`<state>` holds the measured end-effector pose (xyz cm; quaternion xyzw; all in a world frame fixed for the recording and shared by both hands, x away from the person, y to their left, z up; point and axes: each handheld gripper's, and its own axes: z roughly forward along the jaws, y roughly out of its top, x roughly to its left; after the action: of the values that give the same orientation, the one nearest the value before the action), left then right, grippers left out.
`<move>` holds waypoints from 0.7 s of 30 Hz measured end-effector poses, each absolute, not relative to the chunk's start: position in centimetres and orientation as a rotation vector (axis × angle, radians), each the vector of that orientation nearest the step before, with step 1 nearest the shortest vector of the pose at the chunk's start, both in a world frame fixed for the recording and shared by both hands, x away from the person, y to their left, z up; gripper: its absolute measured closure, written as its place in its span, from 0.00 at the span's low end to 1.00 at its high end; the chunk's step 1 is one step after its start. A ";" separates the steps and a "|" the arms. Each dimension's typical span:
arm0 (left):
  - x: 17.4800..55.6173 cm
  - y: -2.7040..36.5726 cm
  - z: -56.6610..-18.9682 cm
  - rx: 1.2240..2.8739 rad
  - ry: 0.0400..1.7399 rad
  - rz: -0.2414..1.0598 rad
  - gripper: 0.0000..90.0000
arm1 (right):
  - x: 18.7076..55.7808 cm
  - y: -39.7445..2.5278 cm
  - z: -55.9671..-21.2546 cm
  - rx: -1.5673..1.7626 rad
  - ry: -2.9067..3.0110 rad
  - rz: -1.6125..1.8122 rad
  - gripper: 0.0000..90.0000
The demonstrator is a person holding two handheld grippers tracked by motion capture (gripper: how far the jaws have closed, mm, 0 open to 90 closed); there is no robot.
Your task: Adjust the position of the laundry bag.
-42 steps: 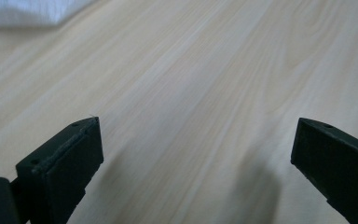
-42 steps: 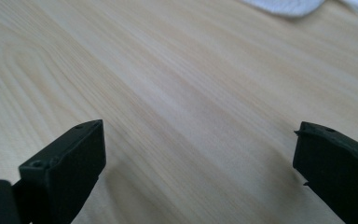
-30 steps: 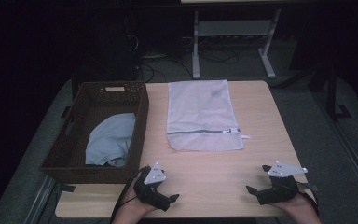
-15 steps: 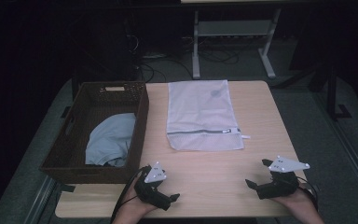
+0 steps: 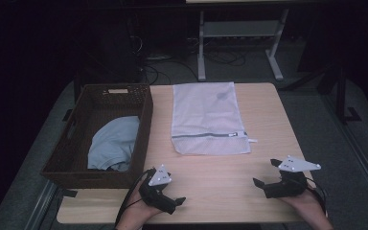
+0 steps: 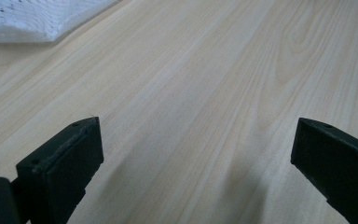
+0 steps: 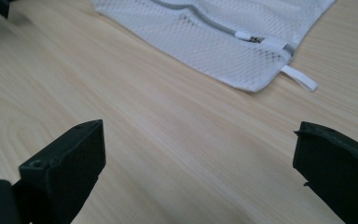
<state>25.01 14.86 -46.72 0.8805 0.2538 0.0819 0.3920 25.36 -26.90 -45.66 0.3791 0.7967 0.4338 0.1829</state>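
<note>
While both hand-held grippers rest low on the pale wooden table, a white mesh laundry bag lies flat at the centre of the high view, its grey zipper running across near the lower edge and a small white pull tab poking out at its lower right corner. The left gripper sits at the lower left of that view, released, its two black jaws standing wide apart over bare wood in the left gripper view, where a corner of the bag shows at upper left. The right gripper sits at the lower right, likewise released and grasping nothing; its own view looks across the tabletop to the zippered end of the bag at the top of the frame. Both grippers are well apart from the bag. At the left of the high view, a dark brown wicker basket stands just beside the bag, with a light blue garment bundled inside.
</note>
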 end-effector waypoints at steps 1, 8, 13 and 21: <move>25.0 14.9 -46.7 2.236 0.644 0.208 0.02 | 25.4 -26.9 -45.7 1.070 2.248 1.224 0.02; 25.7 14.0 -46.7 2.243 0.622 0.205 0.02 | 27.0 -26.4 -45.9 1.054 2.254 1.227 0.02; 26.1 13.6 -46.7 2.237 0.611 0.203 0.02 | 27.8 -26.3 -45.9 1.066 2.258 1.235 0.02; 26.3 13.4 -46.4 2.229 0.598 0.203 0.02 | 28.7 -25.8 -45.6 1.061 2.247 1.235 0.02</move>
<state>26.31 13.37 -46.44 0.8814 0.2366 0.0802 0.4008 28.66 -25.84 -45.56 0.3758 0.7963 0.4375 0.1822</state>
